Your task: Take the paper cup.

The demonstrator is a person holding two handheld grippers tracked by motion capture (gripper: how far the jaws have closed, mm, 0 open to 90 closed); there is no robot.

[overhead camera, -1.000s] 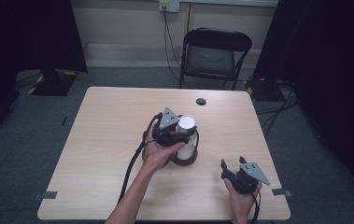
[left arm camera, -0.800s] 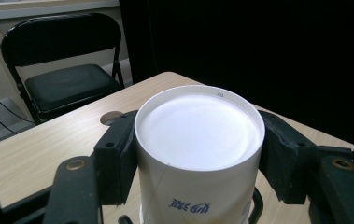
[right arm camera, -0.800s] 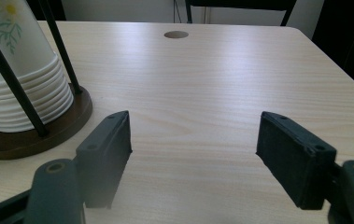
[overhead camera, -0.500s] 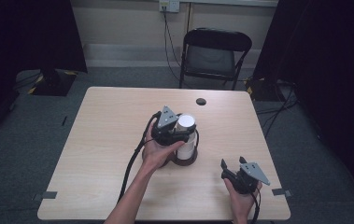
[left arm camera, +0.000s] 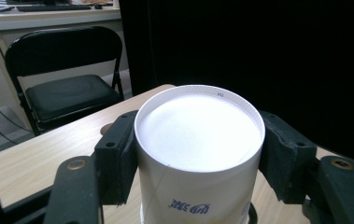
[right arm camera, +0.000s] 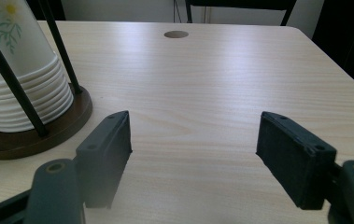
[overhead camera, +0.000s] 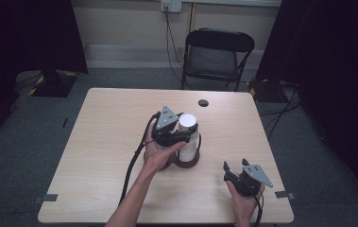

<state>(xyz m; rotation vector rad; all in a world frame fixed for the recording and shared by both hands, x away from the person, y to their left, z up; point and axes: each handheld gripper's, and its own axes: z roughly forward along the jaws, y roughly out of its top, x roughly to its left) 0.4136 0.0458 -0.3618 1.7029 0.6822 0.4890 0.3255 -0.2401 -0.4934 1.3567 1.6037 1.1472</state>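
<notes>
I see the left gripper (overhead camera: 182, 135) with jaws clamped on the top cup (left arm camera: 198, 154) of the stack (right arm camera: 23, 70), mid-counter, a pad on each side of its upturned white base. The cup's lower half is cut off at the frame edge; its blue print is partly cropped and I can't read it, nor the tiny mark on the rim. The stack sits in a round brown holder (right arm camera: 48, 133) with thin black rods; one cup shows a daisy print. The right gripper (right arm camera: 193, 154) is near the front right corner, jaws wide apart, holding nothing. Pale wood counter (overhead camera: 106, 142) with a cable hole (overhead camera: 203, 102). Grey carpet, black folding chair (overhead camera: 217, 54), dark curtains.
</notes>
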